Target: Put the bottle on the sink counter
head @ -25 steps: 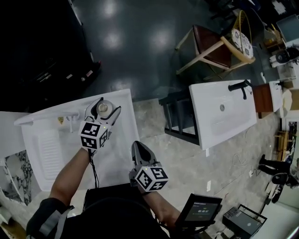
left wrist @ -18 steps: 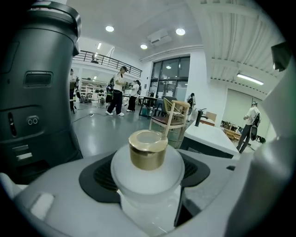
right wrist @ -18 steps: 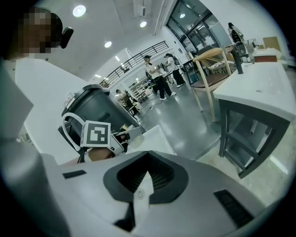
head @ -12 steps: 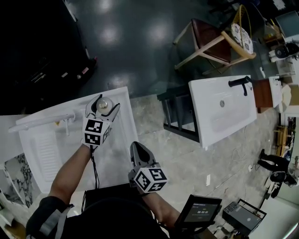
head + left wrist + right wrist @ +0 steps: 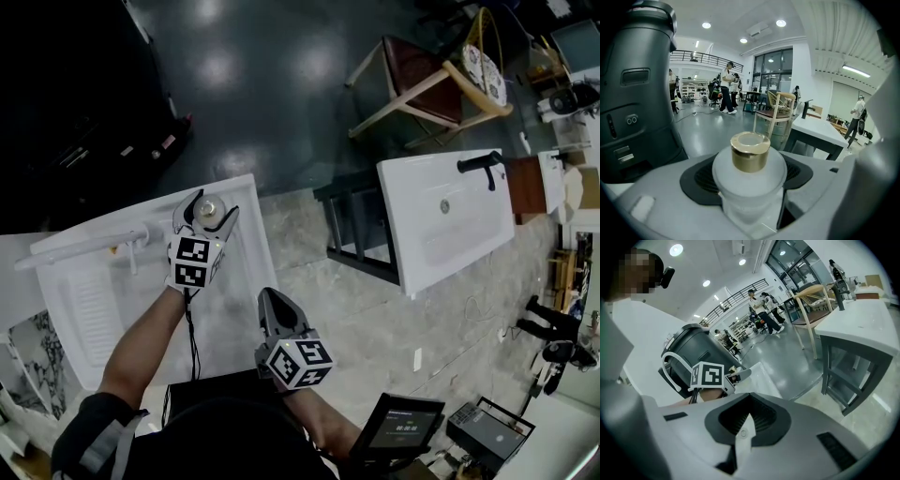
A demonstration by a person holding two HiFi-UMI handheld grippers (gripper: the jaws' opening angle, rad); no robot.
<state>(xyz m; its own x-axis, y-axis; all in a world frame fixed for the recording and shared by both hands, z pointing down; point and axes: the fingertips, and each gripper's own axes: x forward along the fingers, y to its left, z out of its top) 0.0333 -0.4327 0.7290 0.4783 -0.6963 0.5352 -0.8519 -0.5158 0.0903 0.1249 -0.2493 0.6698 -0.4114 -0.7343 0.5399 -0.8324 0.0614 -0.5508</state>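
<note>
Gripping a frosted white bottle (image 5: 749, 180) by its body, the left gripper (image 5: 210, 205) has both jaws pressed against the bottle's sides, and the gold cap (image 5: 750, 152) stands upright above them. From the head view, the bottle sits over the far corner of the white sink counter (image 5: 230, 309), close to its edge; whether its base touches the surface cannot be told. The right gripper (image 5: 271, 303) hangs nearer the person's body, beyond the counter's right edge, with its jaws pressed together and nothing between them. Off to the right, well apart, stands a second white sink (image 5: 441, 234) with a black faucet (image 5: 480, 167), and a wooden chair (image 5: 422, 84) stands behind it on the dark floor.
</note>
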